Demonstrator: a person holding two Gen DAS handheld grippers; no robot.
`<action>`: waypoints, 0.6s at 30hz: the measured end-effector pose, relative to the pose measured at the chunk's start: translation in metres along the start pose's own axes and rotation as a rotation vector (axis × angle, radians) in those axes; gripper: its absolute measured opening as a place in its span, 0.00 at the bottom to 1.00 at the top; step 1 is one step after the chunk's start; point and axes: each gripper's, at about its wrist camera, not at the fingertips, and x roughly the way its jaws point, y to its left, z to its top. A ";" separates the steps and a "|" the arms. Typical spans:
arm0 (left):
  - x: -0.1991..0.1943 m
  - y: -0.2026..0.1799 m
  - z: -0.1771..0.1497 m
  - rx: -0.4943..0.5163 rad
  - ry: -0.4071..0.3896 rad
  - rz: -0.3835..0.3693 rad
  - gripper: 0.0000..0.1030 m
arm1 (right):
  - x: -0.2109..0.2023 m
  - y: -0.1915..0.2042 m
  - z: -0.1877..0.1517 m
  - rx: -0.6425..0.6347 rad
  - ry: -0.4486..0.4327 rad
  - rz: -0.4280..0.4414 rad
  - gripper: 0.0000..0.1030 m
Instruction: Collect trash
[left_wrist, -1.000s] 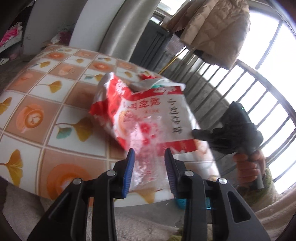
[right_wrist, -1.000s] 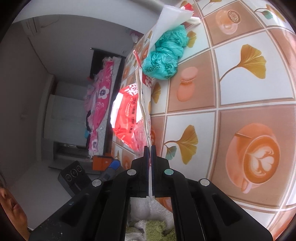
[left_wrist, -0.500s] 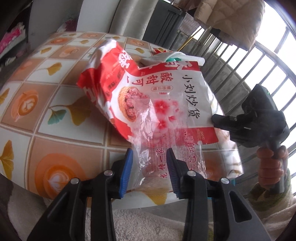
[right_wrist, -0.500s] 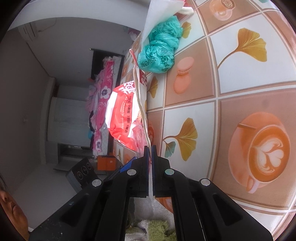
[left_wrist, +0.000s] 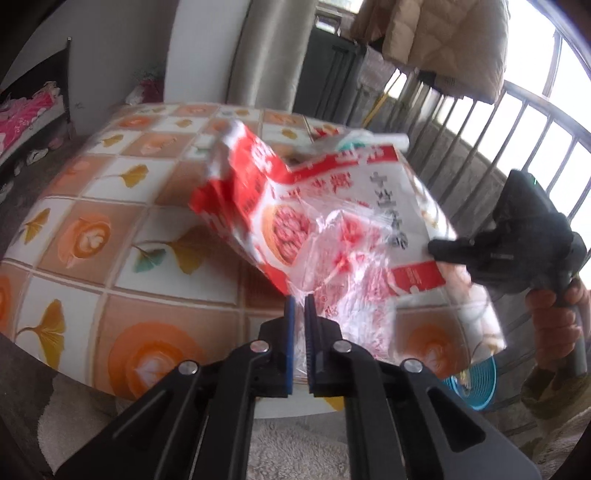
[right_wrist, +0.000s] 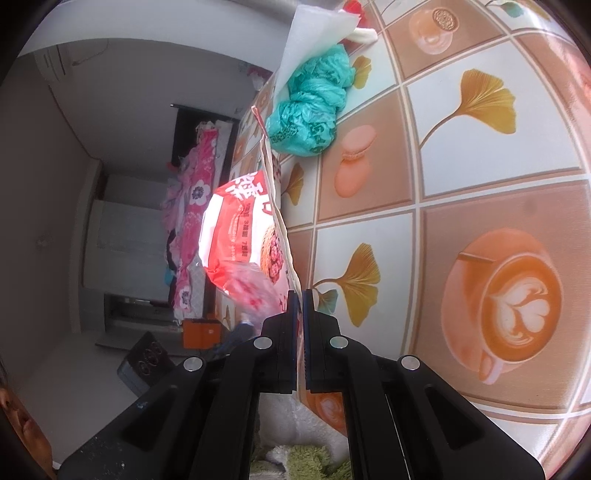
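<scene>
A large red and white snack bag (left_wrist: 325, 206) hangs above the tiled table (left_wrist: 110, 221). My left gripper (left_wrist: 299, 306) is shut on its clear plastic lower part. My right gripper (right_wrist: 299, 299) is shut on the bag's edge (right_wrist: 275, 192), seen side-on; it also shows at the right in the left wrist view (left_wrist: 443, 254). A crumpled teal plastic bag (right_wrist: 314, 107) and a white paper (right_wrist: 310, 33) lie on the table beyond.
The table (right_wrist: 443, 184) has a ginkgo-leaf and coffee-cup pattern. A blue basket (left_wrist: 476, 384) sits below its edge. A metal railing (left_wrist: 480, 140) and a hung beige coat (left_wrist: 443, 40) stand behind. A pink bed (right_wrist: 192, 206) is in the far room.
My left gripper has closed from wide open onto the clear part of the bag. The bag has lifted a little. My right gripper has kept its grip on the bag's edge.
</scene>
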 end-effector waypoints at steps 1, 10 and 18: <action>-0.005 0.005 0.002 -0.011 -0.024 0.009 0.04 | -0.001 -0.001 0.001 0.003 -0.005 -0.003 0.04; -0.001 0.026 0.001 -0.073 -0.015 0.050 0.04 | -0.001 -0.003 0.014 0.017 -0.058 0.004 0.51; 0.000 0.025 0.002 -0.069 -0.017 0.053 0.04 | 0.000 0.017 0.031 -0.017 -0.127 0.156 0.65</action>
